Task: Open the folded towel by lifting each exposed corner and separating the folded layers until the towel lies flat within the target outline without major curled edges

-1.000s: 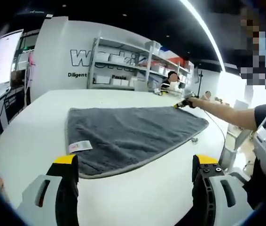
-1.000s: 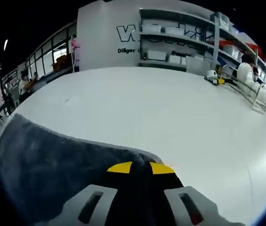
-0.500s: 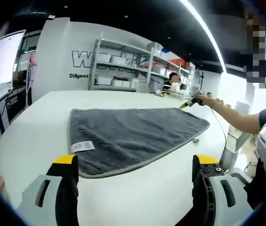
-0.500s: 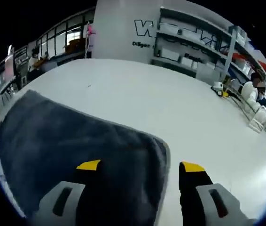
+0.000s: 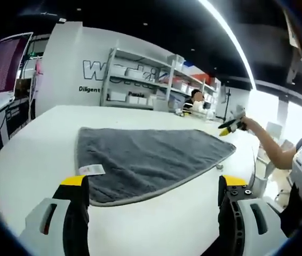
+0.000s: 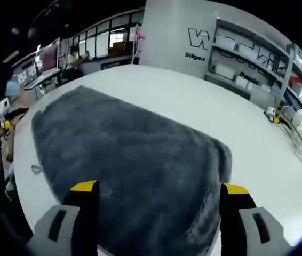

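Note:
A grey towel (image 5: 151,154) lies spread out on the white table (image 5: 39,144), with a white label (image 5: 91,169) at its near left corner. My left gripper (image 5: 153,184) stands open before the towel's near edge, holding nothing. My right gripper (image 5: 230,126), held in a hand, hovers past the towel's far right corner. In the right gripper view the towel (image 6: 129,154) stretches away below my open right gripper (image 6: 159,188), which is clear of the cloth. The towel's hem near the right jaw is slightly rippled.
A small metal object (image 6: 36,169) lies on the table just off the towel's edge. Shelving (image 5: 140,80) with bins stands behind the table against a lettered wall. People sit at the back. The table edge (image 6: 17,181) runs close to the towel.
My right gripper was shut on the towel's corner, then opened, let it go and rose back above the cloth. The towel stays spread out. My left gripper has barely moved.

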`<state>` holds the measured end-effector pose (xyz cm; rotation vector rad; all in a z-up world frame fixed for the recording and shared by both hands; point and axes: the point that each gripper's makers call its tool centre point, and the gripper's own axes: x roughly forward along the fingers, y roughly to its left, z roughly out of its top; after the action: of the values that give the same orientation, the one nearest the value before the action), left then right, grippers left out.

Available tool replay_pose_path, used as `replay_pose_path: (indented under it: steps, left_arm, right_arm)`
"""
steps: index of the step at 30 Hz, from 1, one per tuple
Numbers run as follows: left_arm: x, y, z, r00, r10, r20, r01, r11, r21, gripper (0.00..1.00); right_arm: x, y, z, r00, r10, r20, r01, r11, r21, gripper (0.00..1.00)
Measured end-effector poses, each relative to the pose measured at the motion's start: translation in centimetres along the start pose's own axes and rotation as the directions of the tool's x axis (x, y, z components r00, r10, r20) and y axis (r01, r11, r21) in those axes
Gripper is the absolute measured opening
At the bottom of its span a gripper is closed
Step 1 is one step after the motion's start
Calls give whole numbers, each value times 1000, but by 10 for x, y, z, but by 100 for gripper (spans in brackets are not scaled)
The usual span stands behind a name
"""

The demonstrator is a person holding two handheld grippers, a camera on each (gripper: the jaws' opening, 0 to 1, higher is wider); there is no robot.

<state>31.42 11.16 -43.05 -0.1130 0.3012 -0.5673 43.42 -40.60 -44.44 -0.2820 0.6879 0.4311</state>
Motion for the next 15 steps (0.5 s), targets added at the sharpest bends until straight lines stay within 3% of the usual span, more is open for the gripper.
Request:
replay_pose_path:
  steps: [2,9,15]
  left_arm:
    - [-1,1,0,1000,6,1,-6,1000,-1,99]
    - [-3,6,-3,1000,21,-7,-21,1000,-3,99]
    - [-1,5,-4,1000,23,-6,-23,1000,-12,99]
  right_arm:
    - [-3,2,-2,1000,-4,11,4,1000,1,100]
    - [-37,40,-16,997,19,75,-18,1000,-10,99]
    - [-53,62,-26,993,7,116,-6,1000,-14,99]
